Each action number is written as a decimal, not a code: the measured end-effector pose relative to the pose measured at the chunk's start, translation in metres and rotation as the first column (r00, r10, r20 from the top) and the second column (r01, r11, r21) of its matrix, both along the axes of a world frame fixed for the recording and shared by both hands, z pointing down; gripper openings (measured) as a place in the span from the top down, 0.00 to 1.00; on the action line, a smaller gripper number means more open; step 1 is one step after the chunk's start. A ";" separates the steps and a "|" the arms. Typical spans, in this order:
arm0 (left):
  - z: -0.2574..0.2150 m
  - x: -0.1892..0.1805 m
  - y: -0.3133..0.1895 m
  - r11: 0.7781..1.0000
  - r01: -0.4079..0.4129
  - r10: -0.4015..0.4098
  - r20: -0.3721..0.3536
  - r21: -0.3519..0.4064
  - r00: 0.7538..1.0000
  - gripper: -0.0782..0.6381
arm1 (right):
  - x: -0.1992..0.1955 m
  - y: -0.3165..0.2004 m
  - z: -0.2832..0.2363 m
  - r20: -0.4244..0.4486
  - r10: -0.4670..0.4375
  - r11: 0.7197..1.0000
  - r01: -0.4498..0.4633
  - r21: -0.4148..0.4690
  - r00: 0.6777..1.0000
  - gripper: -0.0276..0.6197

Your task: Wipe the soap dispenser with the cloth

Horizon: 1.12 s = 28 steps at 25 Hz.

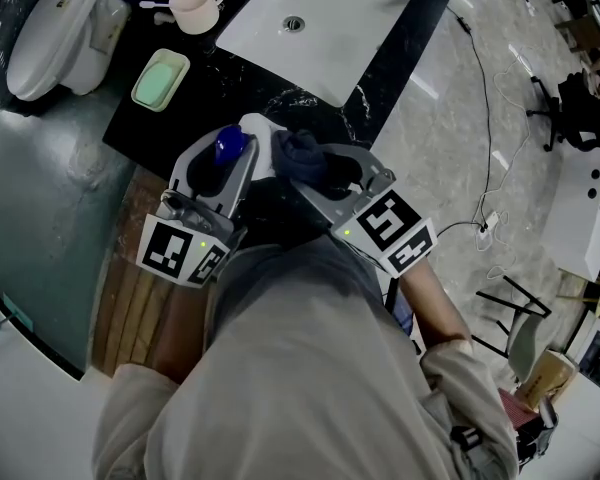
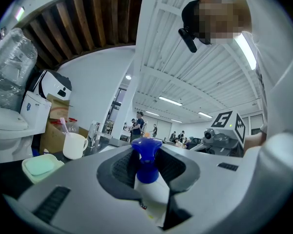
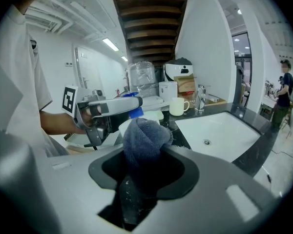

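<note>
Dark fingers point(image 2: 121, 169) of the left gripper point(image 2: 147, 165) are clamped on the neck of a white soap dispenser with a blue pump head point(image 2: 150, 191), which stands upright between them. From the head view it sits over the near edge of the black veined surface point(image 1: 180, 108). Just beside its white body is a dark blue-grey cloth point(image 3: 145, 140), bunched into a rounded wad and pinched firmly in the closed fingers of the right gripper point(image 3: 144, 165). Whether cloth and bottle actually touch cannot be told. Further back on the surface lie a pale green soap dish point(image 1: 160, 78) and a cream mug point(image 1: 195, 8), with a white rectangular sink basin point(image 1: 325, 23) to their right. Off the surface's far left end stands a white toilet point(image 1: 50, 43).
</note>
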<state>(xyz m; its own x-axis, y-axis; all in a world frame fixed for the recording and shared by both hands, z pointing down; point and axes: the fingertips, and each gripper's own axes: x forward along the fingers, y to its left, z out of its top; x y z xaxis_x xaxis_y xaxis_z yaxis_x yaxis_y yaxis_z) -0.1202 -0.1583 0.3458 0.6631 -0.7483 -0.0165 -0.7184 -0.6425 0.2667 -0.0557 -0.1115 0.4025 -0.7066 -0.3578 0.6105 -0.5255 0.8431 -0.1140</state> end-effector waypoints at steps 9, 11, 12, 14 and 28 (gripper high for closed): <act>0.001 0.001 0.000 1.000 -0.003 0.003 0.002 0.001 1.000 0.76 | -0.008 -0.005 -0.023 0.034 -0.026 0.999 0.024 0.044 0.999 0.75; 0.001 0.001 0.000 1.000 -0.003 0.003 0.002 0.001 1.000 0.76 | -0.009 -0.006 -0.026 0.039 -0.029 0.998 0.027 0.049 0.999 0.75; 0.001 0.001 0.001 1.000 -0.004 0.004 0.003 0.001 1.000 0.76 | -0.010 -0.006 -0.028 0.040 -0.031 0.998 0.029 0.053 0.999 0.75; 0.001 0.001 0.001 1.000 -0.005 0.005 0.004 0.001 1.000 0.76 | -0.011 -0.007 -0.031 0.040 -0.036 0.997 0.034 0.063 0.999 0.75; 0.001 -0.001 -0.003 1.000 -0.002 0.002 0.003 -0.003 1.000 0.76 | -0.019 -0.019 -0.043 0.068 -0.040 0.995 0.033 0.096 0.997 0.75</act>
<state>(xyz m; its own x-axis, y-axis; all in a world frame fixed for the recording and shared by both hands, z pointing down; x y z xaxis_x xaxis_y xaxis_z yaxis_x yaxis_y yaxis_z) -0.1210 -0.1608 0.3463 0.6650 -0.7468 -0.0129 -0.7175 -0.6435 0.2665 -0.0749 -0.1310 0.3591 -0.7599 -0.3850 0.5237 -0.4878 0.8703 -0.0680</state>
